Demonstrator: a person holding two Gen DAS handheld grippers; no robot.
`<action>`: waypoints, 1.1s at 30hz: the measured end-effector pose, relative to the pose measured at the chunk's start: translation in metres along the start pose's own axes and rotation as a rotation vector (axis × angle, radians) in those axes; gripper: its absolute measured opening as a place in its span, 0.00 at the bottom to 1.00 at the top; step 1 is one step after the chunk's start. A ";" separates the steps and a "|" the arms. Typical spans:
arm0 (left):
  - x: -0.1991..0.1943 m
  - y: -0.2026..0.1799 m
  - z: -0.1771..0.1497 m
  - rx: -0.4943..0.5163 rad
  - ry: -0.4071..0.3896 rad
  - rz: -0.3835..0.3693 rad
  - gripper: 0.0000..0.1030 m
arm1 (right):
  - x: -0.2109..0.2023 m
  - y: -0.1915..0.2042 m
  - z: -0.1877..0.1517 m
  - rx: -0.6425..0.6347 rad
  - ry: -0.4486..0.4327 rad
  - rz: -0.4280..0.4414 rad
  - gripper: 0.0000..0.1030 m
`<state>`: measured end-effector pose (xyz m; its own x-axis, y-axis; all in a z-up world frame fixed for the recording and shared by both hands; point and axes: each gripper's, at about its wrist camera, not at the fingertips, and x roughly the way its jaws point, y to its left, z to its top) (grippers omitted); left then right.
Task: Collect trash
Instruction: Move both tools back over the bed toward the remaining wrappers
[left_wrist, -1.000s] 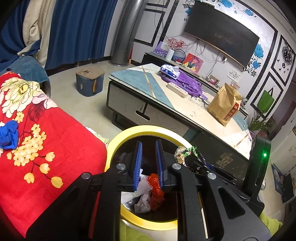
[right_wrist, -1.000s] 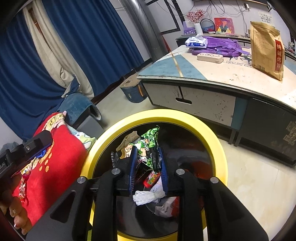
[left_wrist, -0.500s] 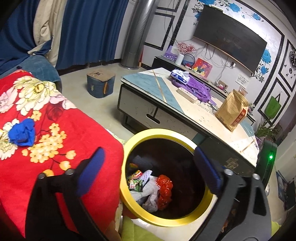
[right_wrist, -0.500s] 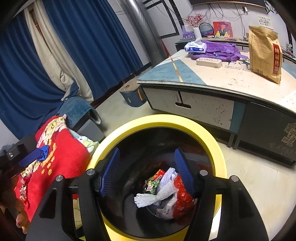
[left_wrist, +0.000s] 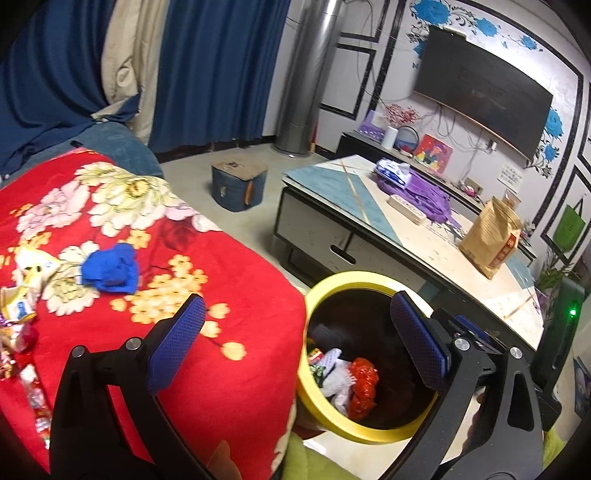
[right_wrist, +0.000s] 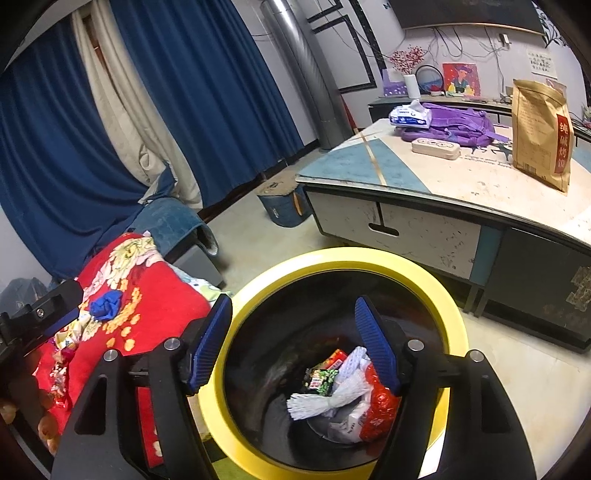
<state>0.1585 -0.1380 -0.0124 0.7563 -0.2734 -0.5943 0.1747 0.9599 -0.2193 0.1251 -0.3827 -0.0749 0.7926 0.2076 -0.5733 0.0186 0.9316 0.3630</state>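
Both grippers (left_wrist: 295, 332) (right_wrist: 293, 339) empty, trash (right_wrist: 343, 391) binned below

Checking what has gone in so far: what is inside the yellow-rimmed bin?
Inside the bin: a red wrapper, white foam netting and a green packet. Anything beneath them is covered.

A home living room is showing itself here: a wall-mounted television (left_wrist: 484, 88) is hanging above a low media cabinet (left_wrist: 369, 142); blue curtains (left_wrist: 218, 70) are covering the window; a coffee table (right_wrist: 476, 184) is standing beside a blanket-draped sofa (left_wrist: 122, 236).
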 end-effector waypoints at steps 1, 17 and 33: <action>-0.002 0.003 0.001 -0.004 -0.005 0.007 0.89 | -0.001 0.003 0.000 -0.004 -0.001 0.005 0.65; -0.047 0.053 0.000 -0.081 -0.108 0.124 0.89 | -0.011 0.064 -0.009 -0.132 0.003 0.090 0.65; -0.081 0.099 -0.002 -0.167 -0.167 0.200 0.89 | -0.020 0.133 -0.029 -0.283 0.041 0.212 0.65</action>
<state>0.1129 -0.0207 0.0121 0.8611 -0.0532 -0.5057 -0.0834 0.9663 -0.2436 0.0942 -0.2545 -0.0365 0.7355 0.4118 -0.5380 -0.3182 0.9110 0.2622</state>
